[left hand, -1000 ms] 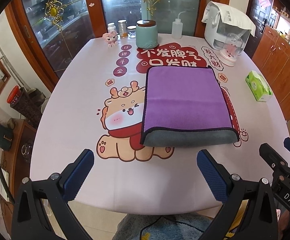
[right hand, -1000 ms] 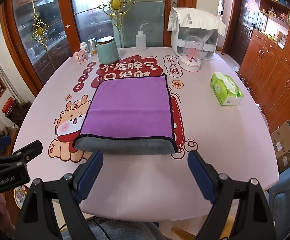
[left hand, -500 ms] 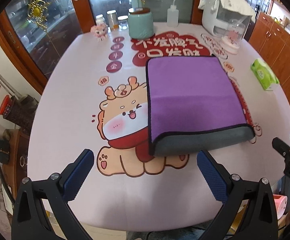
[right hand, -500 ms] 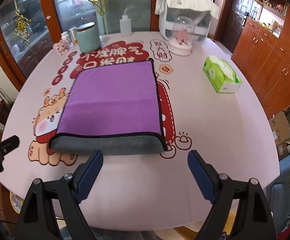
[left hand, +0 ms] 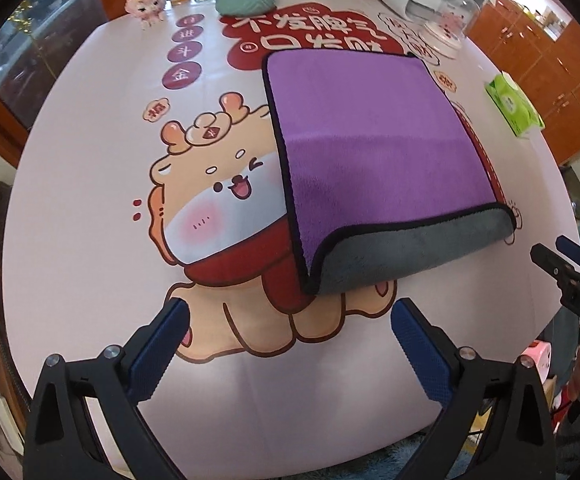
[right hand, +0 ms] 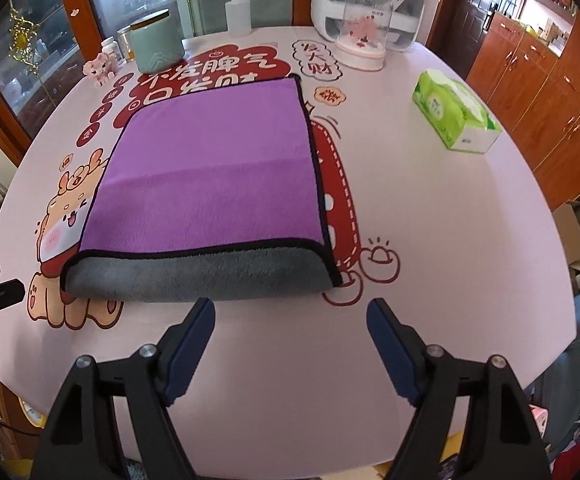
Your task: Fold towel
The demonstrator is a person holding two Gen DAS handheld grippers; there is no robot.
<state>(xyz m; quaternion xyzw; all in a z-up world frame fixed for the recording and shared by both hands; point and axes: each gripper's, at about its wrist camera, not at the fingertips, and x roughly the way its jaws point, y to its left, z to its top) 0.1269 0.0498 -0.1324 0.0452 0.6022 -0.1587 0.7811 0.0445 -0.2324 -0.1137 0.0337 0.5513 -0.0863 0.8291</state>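
Both sets of jaws apart and empty: left gripper [left hand: 290, 332] and right gripper [right hand: 291, 330] poised short of the purple towel [right hand: 213, 176], folded once at 12 o'clock on the table [right hand: 430, 240]. Best to pinch the two near grey corners evenly, then lift together so the edges stay aligned.

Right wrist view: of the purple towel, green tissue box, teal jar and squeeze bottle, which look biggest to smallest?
1. Purple towel, by far.
2. Green tissue box.
3. Teal jar.
4. Squeeze bottle.
Box and jar look close; the jar sits farther back, so that order is unsure.
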